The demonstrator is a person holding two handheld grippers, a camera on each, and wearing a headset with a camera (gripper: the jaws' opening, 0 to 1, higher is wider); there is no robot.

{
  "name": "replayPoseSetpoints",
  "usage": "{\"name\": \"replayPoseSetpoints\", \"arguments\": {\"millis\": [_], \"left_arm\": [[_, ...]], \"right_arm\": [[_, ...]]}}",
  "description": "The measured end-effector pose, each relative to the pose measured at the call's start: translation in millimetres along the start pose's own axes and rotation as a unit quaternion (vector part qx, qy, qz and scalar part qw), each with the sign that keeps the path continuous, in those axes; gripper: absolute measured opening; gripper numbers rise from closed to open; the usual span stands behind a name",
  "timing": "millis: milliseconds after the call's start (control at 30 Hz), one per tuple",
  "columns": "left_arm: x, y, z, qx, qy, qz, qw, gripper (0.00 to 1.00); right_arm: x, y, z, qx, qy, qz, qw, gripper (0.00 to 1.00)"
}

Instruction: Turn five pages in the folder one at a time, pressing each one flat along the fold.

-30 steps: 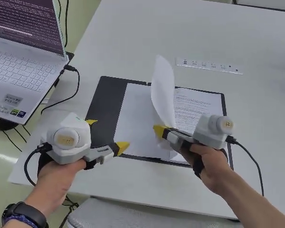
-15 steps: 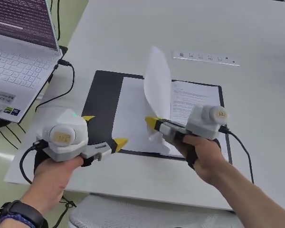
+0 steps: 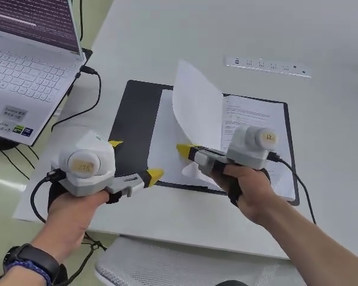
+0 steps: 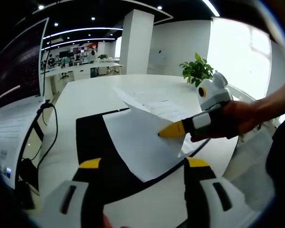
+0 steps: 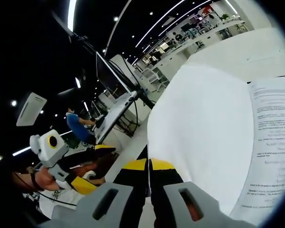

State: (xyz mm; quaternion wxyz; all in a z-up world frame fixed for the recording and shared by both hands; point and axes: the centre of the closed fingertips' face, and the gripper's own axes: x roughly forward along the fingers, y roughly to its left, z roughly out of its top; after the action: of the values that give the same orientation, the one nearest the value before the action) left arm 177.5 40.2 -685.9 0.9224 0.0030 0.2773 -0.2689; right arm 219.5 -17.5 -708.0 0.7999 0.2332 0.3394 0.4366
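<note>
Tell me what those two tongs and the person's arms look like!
The left tongs and the right tongs match. Each has a rounded white-grey body with a pale round sticker at the back, dark jaws and bright yellow tips. A black cable trails from each. The arms are bare, with no sleeves, and the left wrist wears a dark watch.

The right tool (image 5: 149, 165) had its yellow-tipped jaws pressed together on the lower edge of a blank white page (image 5: 199, 128), which stood lifted and curved across the middle; a printed sheet (image 5: 275, 142) lay to its right; the left tool (image 5: 94, 167) sat at lower left, jaws apart; a laptop (image 5: 113, 78) stood on the white counter (image 5: 247, 50) behind.
</note>
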Motion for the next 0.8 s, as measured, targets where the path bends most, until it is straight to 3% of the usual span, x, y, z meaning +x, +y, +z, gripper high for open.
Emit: {"name": "replayPoseSetpoints", "arguments": {"millis": [233,567,800], "left_arm": [[-1.9,4.5,-4.7,-0.005,0.002,0.002,1.0000,0.68],[1.4,8.1,-19.1,-0.024,0.012,0.002,0.9997,0.67],[2.2,16.4,-18.1,-0.028,0.011,0.005,0.9995,0.67]], "right_arm": [[15.6,-4.4,-8.8,0.015,0.011,-0.001,0.9998,0.00],[40.3,-27.1,-32.6,0.062,0.038,-0.017,0.9972,0.00],[53.2,-41.3,-47.1,0.094,0.058,-0.030,0.9935,0.01]]}}
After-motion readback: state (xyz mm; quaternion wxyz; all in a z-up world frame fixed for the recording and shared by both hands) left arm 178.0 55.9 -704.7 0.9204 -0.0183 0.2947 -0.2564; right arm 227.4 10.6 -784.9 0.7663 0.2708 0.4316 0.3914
